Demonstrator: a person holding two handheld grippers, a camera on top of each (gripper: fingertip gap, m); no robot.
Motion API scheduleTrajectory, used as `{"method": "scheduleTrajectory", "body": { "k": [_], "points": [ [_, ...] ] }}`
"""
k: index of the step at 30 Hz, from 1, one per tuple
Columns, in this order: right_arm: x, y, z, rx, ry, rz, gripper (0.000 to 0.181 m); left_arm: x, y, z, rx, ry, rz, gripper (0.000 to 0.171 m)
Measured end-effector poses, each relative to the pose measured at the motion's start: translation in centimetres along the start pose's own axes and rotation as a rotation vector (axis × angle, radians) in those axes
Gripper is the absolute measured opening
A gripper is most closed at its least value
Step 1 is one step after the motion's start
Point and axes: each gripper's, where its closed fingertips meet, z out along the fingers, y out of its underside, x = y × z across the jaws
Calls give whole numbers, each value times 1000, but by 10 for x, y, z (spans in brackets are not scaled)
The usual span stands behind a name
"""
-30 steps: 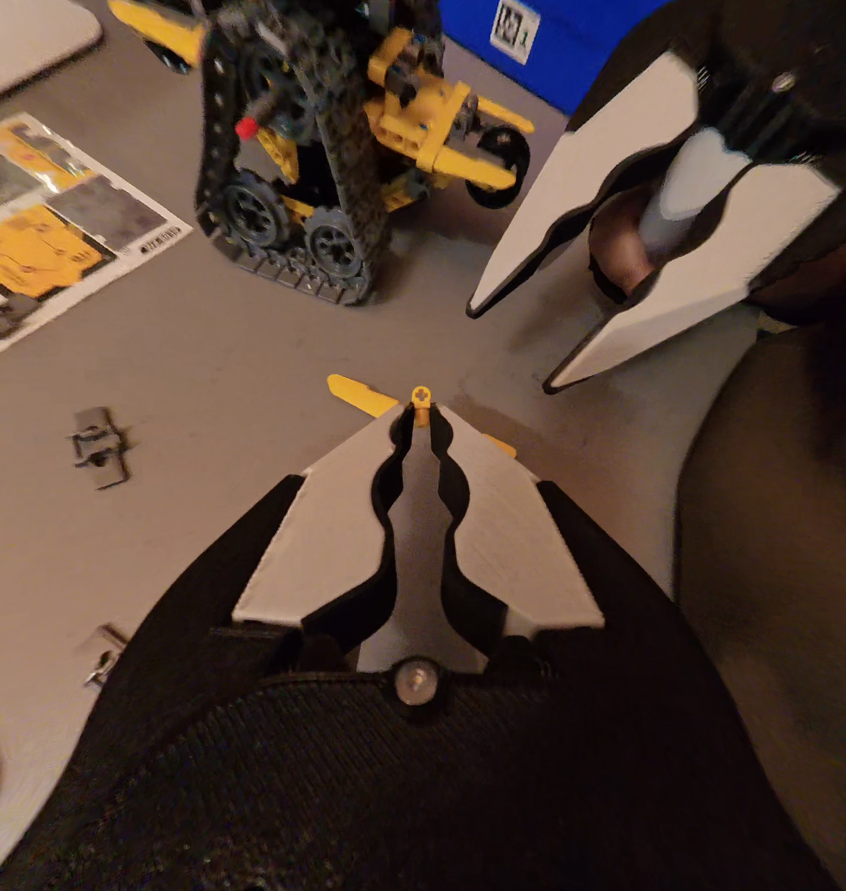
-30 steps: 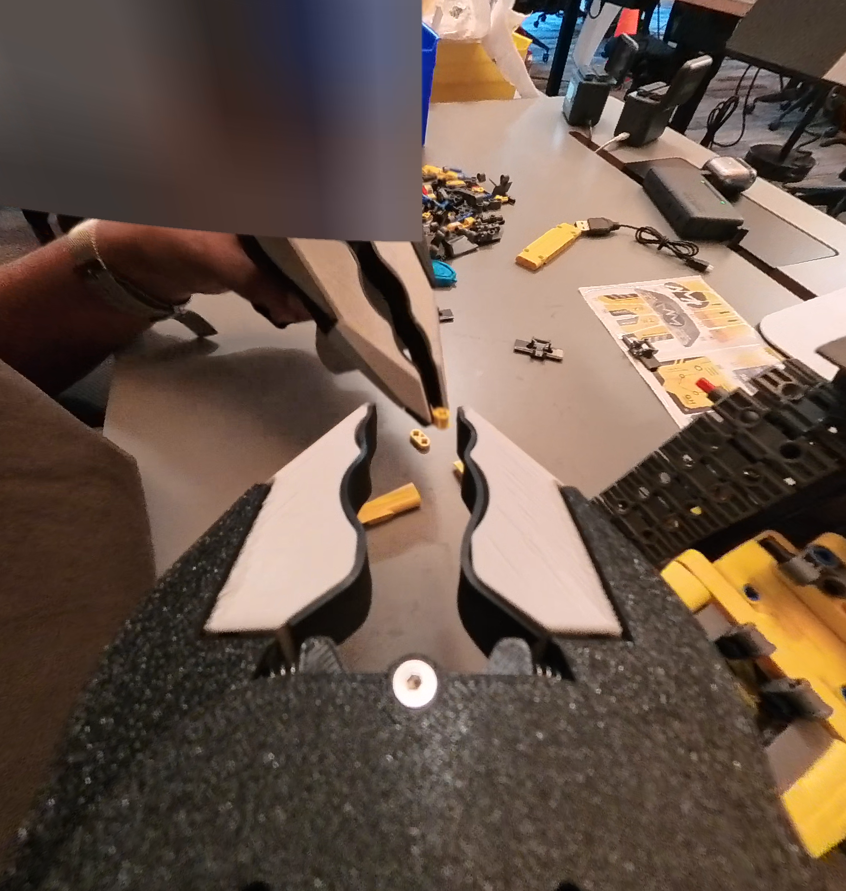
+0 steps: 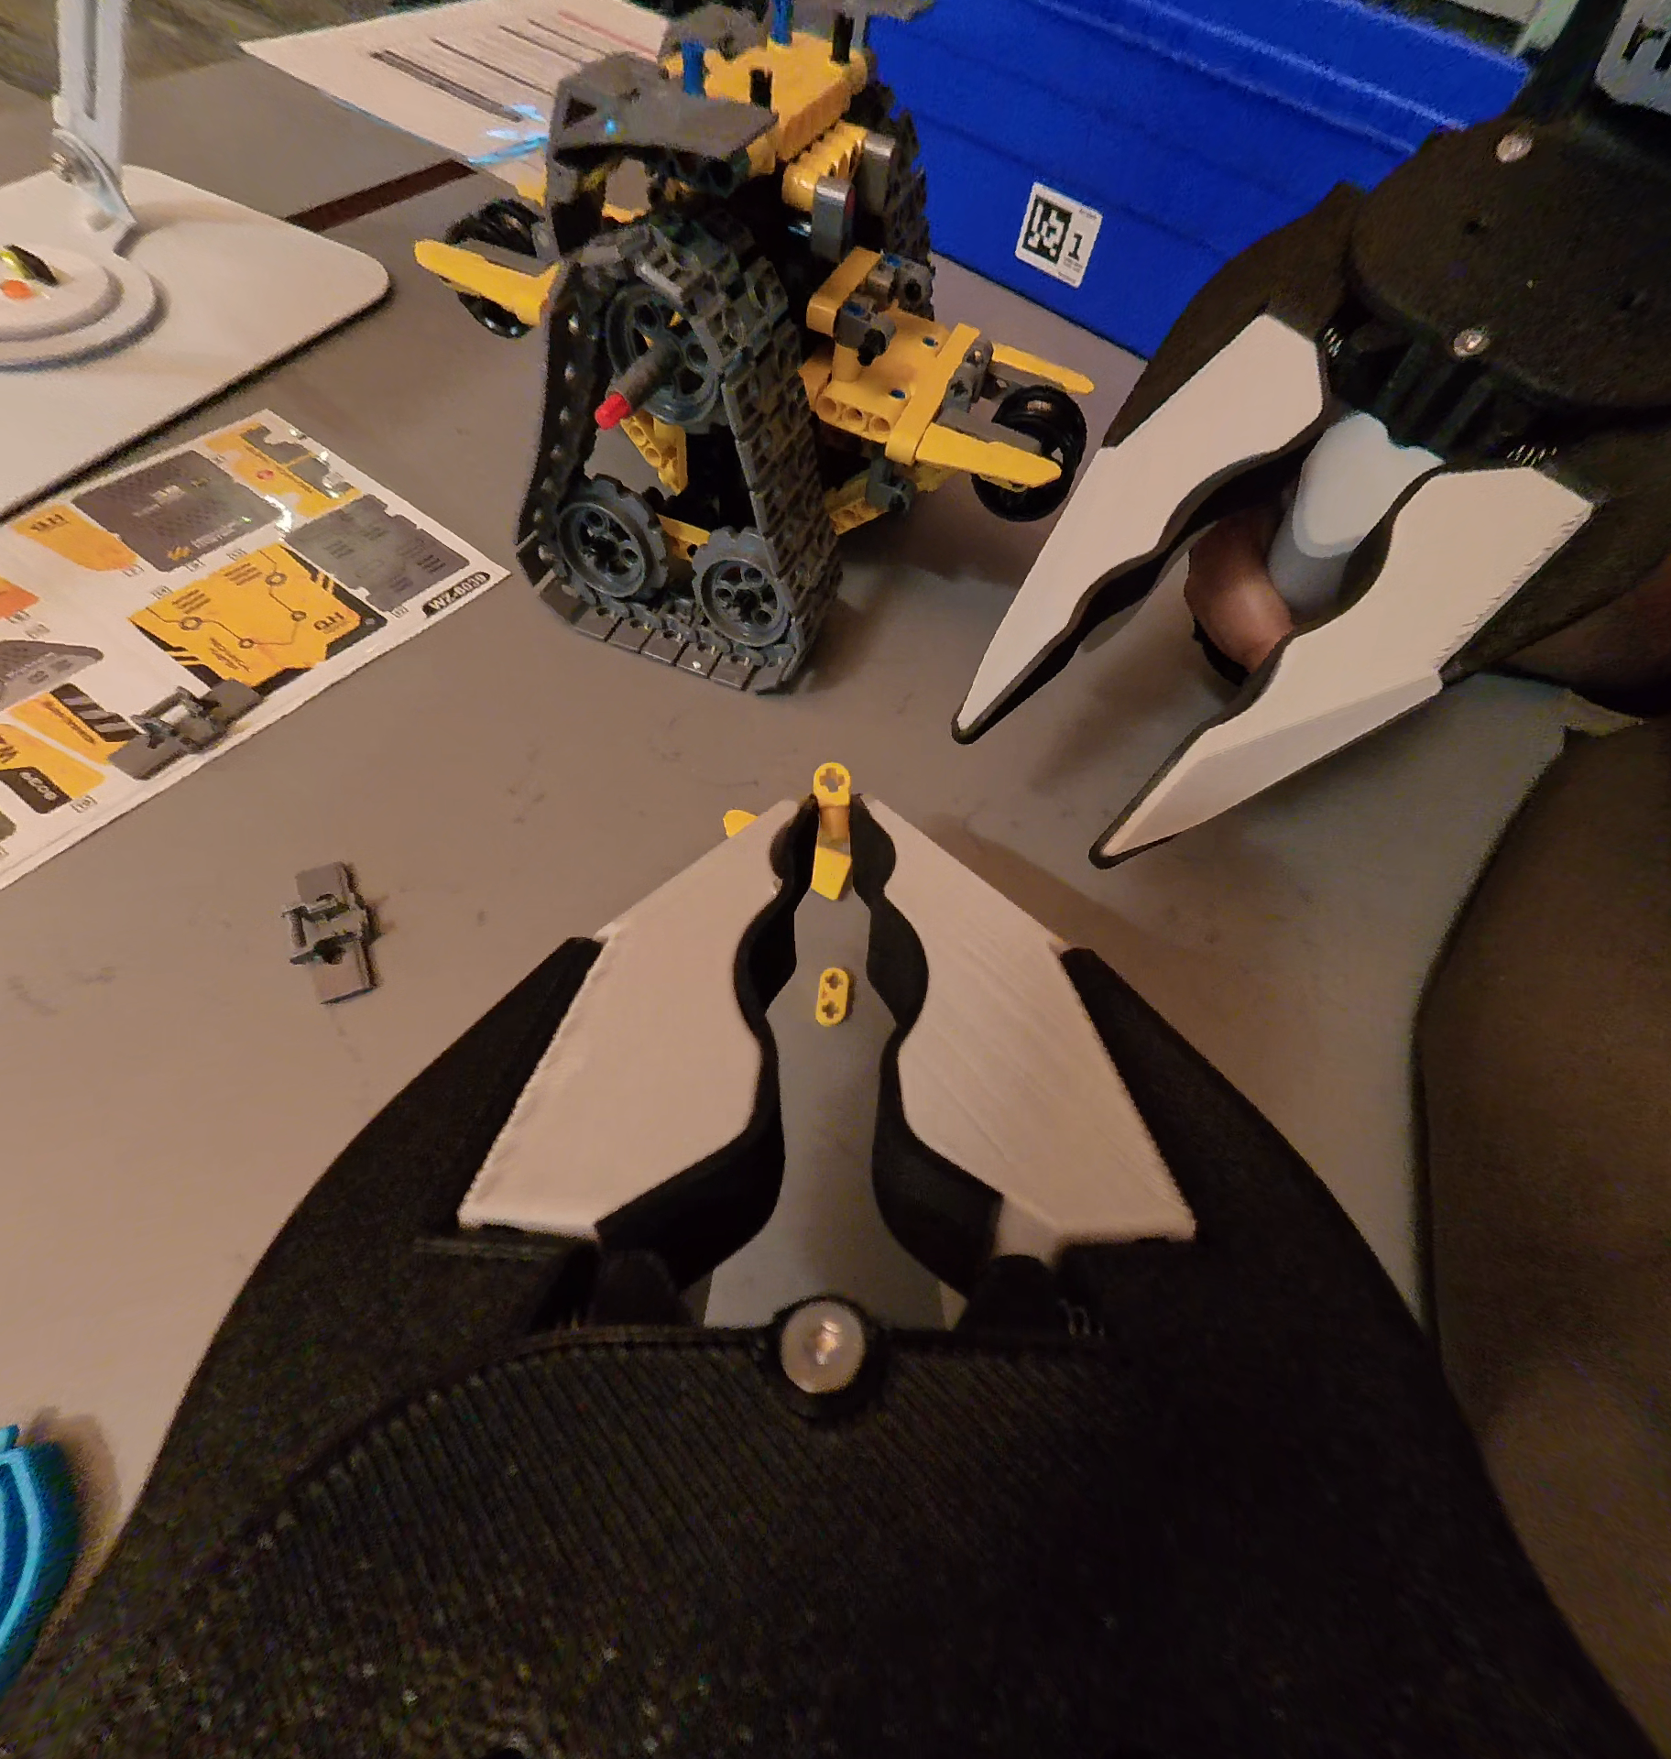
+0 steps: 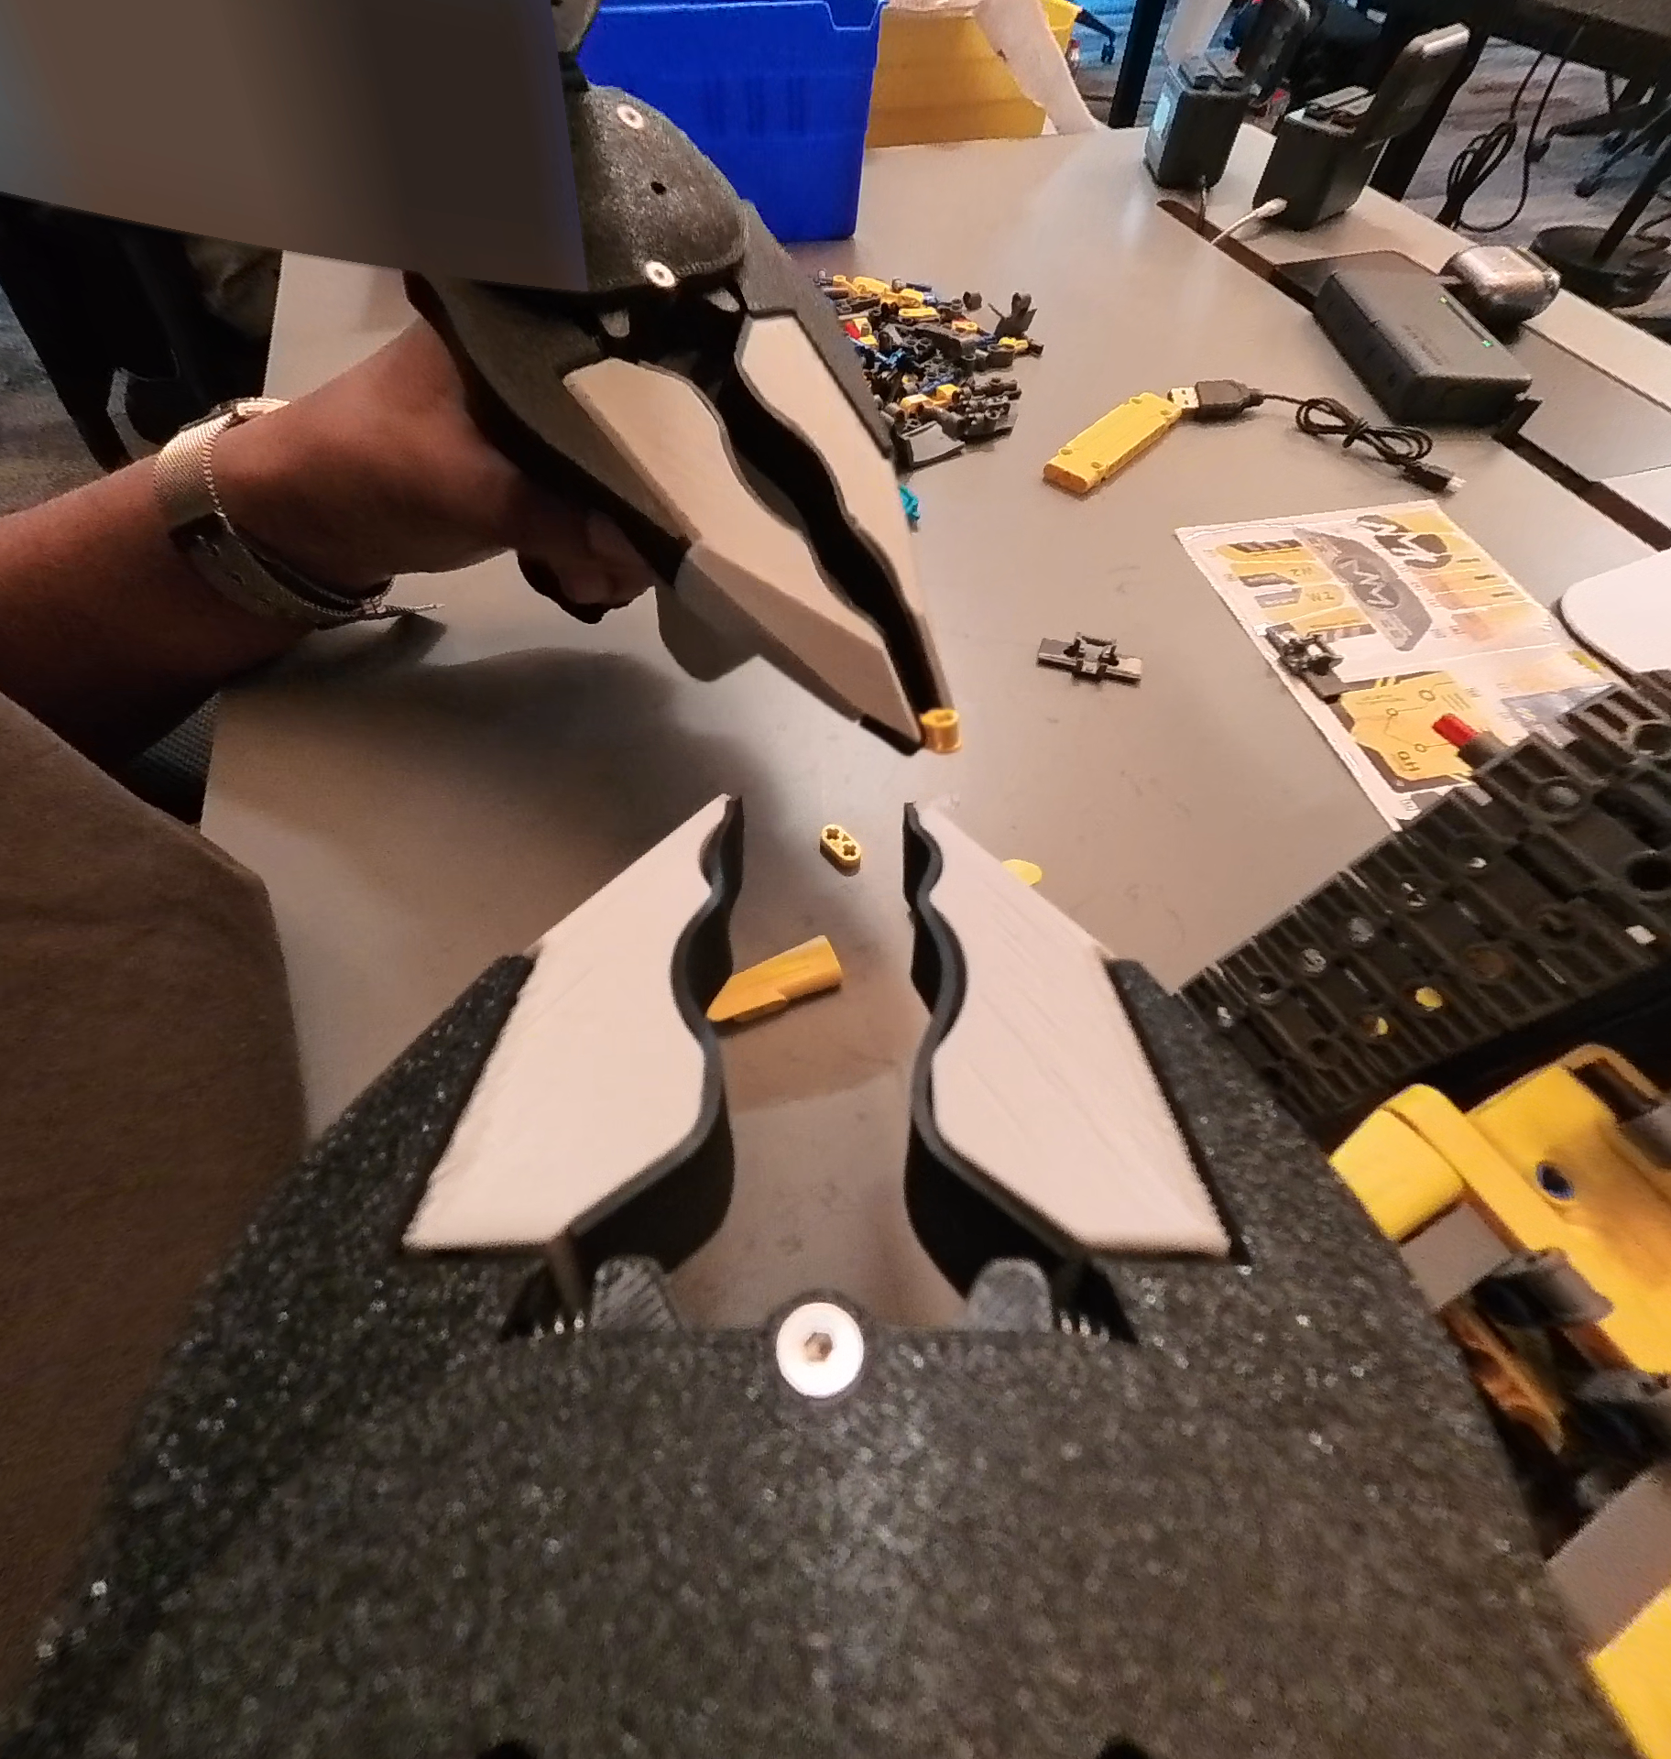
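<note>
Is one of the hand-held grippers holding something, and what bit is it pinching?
The left hand-held gripper pinches a small yellow piece at its fingertips; one end sticks out. The right hand-held gripper is open and holds nothing.

Warm, dim indoor light; soft shadows, wide-angle bending at the edges, slight blur up close.
</note>
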Motion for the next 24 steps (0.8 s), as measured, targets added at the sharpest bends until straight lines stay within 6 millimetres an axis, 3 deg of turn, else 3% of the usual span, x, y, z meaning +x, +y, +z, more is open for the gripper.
{"method": "scheduleTrajectory", "body": {
  "k": [6, 9, 13, 24],
  "points": [
    [0, -1, -1, 7, -2, 3, 33, 7, -15, -6, 86, 46, -31, 4],
    [-5, -14, -6, 91, -82, 121, 36, 16, -24, -8, 130, 85, -42, 4],
    [10, -29, -19, 201, -81, 226, 39, 24, -40, -12, 219, 105, -69, 4],
    [19, -40, -28, 212, 218, -98, 38, 33, -70, -6, 530, 197, -439, 3]
  ]
}}
